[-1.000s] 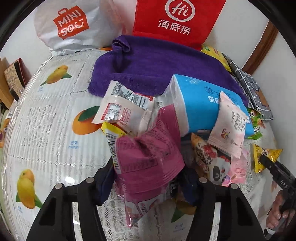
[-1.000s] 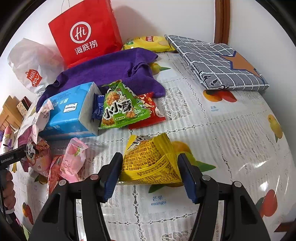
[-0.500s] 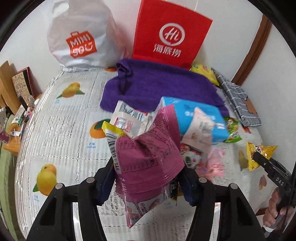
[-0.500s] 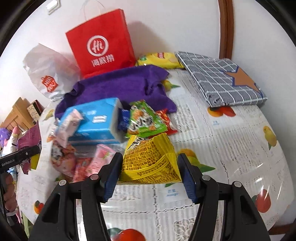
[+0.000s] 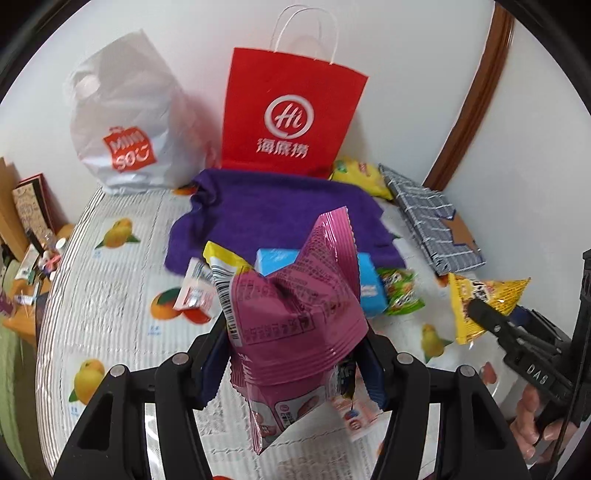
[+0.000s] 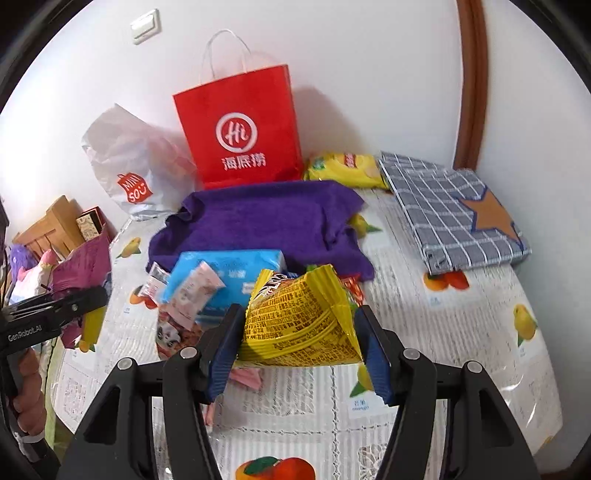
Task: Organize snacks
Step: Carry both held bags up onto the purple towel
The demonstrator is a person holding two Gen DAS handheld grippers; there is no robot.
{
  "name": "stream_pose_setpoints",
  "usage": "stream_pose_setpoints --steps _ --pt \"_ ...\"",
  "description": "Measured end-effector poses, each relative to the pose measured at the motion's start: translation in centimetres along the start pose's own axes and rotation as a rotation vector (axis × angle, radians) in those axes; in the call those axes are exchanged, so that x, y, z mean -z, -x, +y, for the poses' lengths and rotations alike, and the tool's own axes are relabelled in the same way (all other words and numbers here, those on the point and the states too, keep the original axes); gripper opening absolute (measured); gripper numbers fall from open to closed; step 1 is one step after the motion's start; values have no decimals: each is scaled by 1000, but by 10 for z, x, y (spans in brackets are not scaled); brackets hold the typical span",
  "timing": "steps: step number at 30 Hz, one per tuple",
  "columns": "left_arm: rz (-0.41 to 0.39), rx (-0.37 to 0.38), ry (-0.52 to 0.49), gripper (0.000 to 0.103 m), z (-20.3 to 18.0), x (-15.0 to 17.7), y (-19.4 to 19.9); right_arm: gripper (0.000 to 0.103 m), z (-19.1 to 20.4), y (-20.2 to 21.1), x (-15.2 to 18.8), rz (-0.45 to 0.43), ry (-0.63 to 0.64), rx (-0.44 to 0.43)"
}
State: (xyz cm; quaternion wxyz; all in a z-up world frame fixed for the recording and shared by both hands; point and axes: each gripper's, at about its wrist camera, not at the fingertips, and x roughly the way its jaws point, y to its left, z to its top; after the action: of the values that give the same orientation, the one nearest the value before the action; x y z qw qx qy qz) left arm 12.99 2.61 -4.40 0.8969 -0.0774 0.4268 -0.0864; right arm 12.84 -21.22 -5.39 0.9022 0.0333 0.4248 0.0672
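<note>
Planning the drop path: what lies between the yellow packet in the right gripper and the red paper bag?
In the right wrist view, the blue tissue pack and then the purple towel lie between the yellow packet and the red paper bag.

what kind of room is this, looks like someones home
Probably a home dining or living room: a table under a fruit-print cover, shopping bags against the wall, a light switch, and cluttered wooden furniture beside it.
</note>
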Motion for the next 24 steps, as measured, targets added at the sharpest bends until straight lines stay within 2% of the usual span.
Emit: stream_pose_setpoints --steps 6,13,24 --pt "-23 -13 -38 60 -8 -24 -1 61 11 2 -22 -34 25 -34" --pt "-40 -19 -42 60 -2 -53 -10 61 9 -14 -49 -50 16 -40" --pt "-25 -21 -27 60 18 -94 -57 61 14 -66 -96 -53 39 -35"
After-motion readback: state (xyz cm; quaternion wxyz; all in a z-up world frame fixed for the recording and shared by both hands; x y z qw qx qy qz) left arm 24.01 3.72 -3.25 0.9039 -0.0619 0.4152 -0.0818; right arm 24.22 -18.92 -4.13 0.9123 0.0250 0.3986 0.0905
